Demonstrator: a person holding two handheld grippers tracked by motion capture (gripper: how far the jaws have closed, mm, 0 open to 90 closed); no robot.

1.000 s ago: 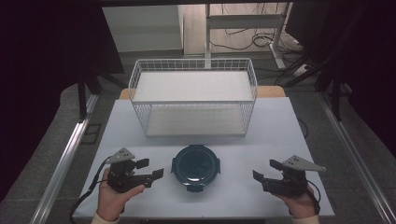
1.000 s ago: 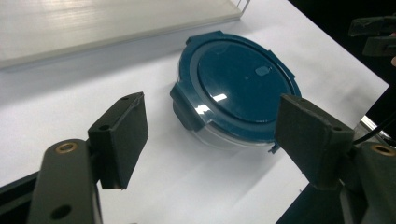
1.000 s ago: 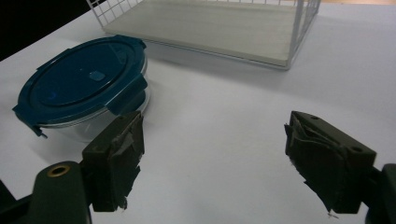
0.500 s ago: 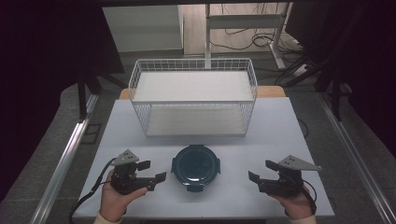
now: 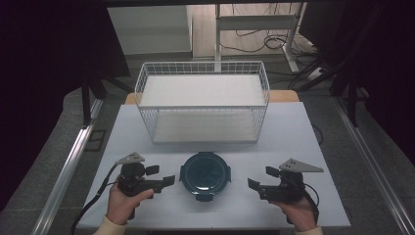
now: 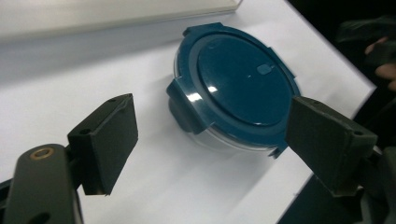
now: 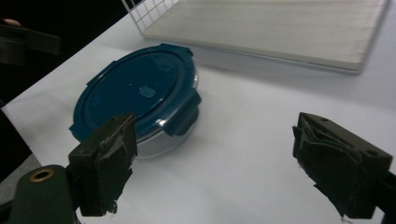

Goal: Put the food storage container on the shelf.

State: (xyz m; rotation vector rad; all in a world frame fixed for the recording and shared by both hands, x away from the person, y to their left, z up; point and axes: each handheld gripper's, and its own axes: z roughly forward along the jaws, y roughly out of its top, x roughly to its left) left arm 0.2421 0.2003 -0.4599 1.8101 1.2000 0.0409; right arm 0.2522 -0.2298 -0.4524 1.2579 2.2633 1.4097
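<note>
Both hands have edged inward toward the container over the last second, the right one more plainly. On the high view the left hand [image 5: 123,200] rests low on the white worktop [image 5: 293,142], wrapped round the left tongs [image 5: 161,177], which aim rightward at the round container [image 5: 205,175]. The right hand [image 5: 296,210] mirrors it, its right tongs [image 5: 260,178] aimed leftward. Both sets stand spread wide, holding nothing and touching nothing. The left gripper view shows the blue lid [image 6: 243,86] lying between and beyond the jaws. The container sits near the worktop's front edge, midway between the tongs, a gap on each side, with the white wire basket [image 5: 203,105] behind it.
</note>
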